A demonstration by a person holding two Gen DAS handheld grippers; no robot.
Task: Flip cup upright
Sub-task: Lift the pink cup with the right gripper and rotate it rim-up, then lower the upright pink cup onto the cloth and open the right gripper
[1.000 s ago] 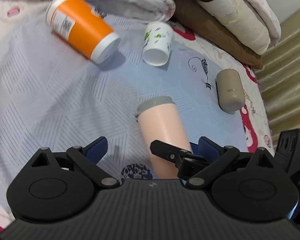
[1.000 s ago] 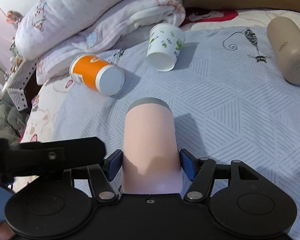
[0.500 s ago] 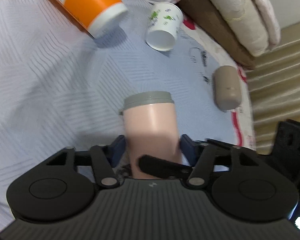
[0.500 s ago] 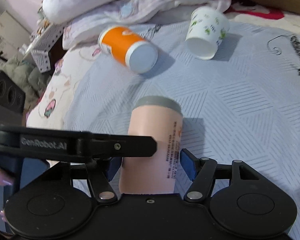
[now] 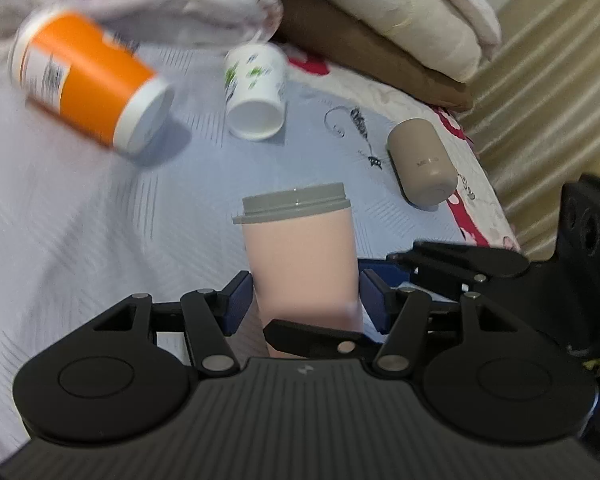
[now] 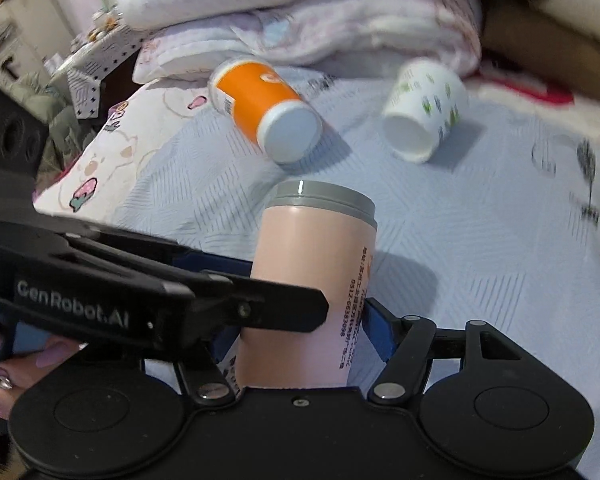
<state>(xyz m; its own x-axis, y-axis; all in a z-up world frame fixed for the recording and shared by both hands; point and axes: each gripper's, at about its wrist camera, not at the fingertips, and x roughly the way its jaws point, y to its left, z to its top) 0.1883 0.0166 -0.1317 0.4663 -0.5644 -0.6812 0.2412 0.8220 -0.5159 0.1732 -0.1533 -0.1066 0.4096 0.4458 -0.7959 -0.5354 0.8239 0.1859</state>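
A pink cup with a grey lid [image 5: 300, 256] stands nearly upright, lid end up, between both grippers; it also shows in the right wrist view [image 6: 312, 280]. My left gripper [image 5: 305, 300] has its blue pads on either side of the cup's lower body. My right gripper [image 6: 300, 340] is shut on the same cup from another side. Each gripper's black fingers cross the other's view. The cup's base is hidden behind the grippers.
An orange paper cup [image 5: 88, 80] and a white leaf-print cup [image 5: 256, 92] lie on their sides on the pale blue bedspread [image 5: 80, 220]. A beige bottle [image 5: 420, 160] lies at the right. Folded quilts [image 6: 300, 12] and pillows [image 5: 400, 20] are piled behind.
Both grippers have tilted the pink cup up from lying towards standing. The left gripper, open beside it a second ago, has closed round it.
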